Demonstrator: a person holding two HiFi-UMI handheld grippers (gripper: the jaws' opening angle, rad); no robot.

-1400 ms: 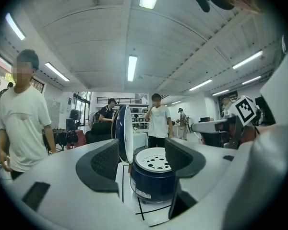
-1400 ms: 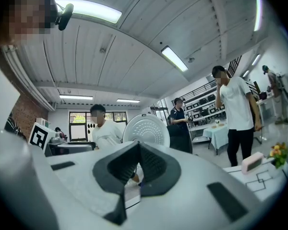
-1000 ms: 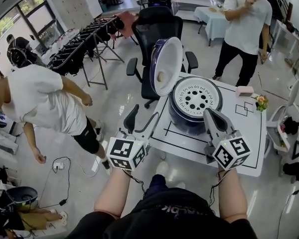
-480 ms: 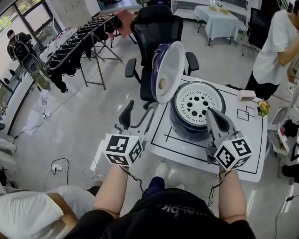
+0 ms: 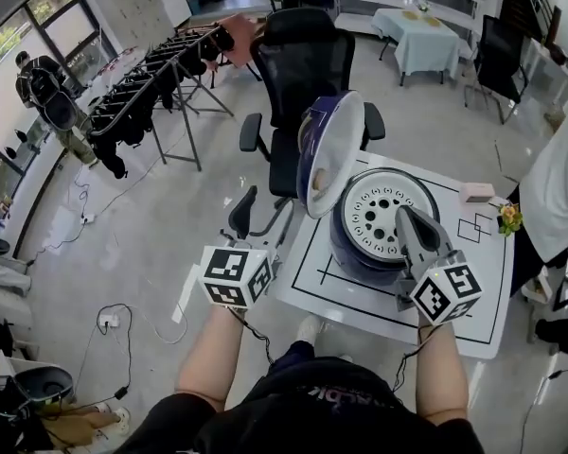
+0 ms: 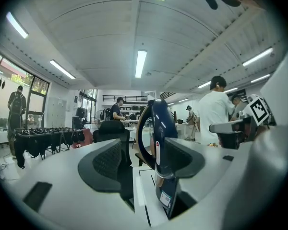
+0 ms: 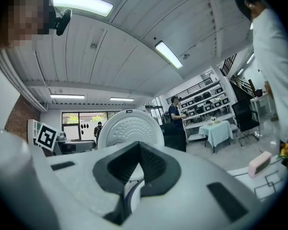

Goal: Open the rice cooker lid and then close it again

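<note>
Head view: round, glossy cooker lid

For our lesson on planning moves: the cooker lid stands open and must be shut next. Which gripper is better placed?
Probably the left gripper: its jaws are open and line up with the upright lid. The right gripper is shut, by the cooker's front.

Black top, pale lettering; left gripper, right gripper grey, black pads; black-white marker cubes.
</note>
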